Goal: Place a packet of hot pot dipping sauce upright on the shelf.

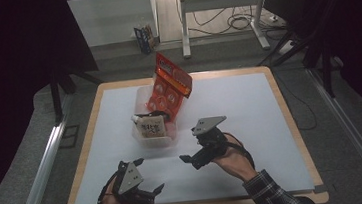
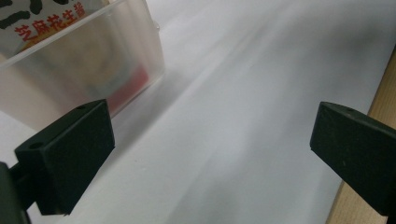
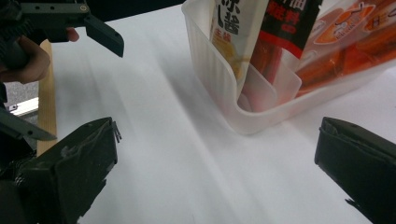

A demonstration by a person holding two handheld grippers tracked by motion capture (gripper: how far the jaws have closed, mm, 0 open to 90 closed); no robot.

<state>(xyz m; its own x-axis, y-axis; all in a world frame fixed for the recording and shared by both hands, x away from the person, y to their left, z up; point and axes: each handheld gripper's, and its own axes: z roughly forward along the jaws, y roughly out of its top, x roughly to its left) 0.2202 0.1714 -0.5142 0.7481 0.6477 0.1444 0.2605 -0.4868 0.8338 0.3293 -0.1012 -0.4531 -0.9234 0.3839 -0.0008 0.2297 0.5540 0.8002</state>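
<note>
A translucent plastic bin (image 1: 141, 102) stands at the middle of the white mat (image 1: 239, 106). An orange snack bag (image 1: 170, 85) leans out of its far end, and a beige packet (image 1: 151, 128) stands at its near end. My left gripper (image 1: 150, 174) is near the front edge, open and empty, with the bin (image 2: 93, 70) ahead at its left. My right gripper (image 1: 189, 144) is just right of the bin, open and empty. It looks at the bin's corner (image 3: 219, 79), the beige packet (image 3: 233, 32), a dark red packet (image 3: 285, 28) and the orange bag (image 3: 345, 42).
The mat lies on a wooden table whose edge (image 2: 378, 88) runs close beside the left gripper. In the right gripper view, the left gripper (image 3: 93, 28) and its hand (image 3: 23, 60) show farther off. Metal rails (image 1: 40, 171) flank the table; a desk frame (image 1: 219, 0) and cables stand behind.
</note>
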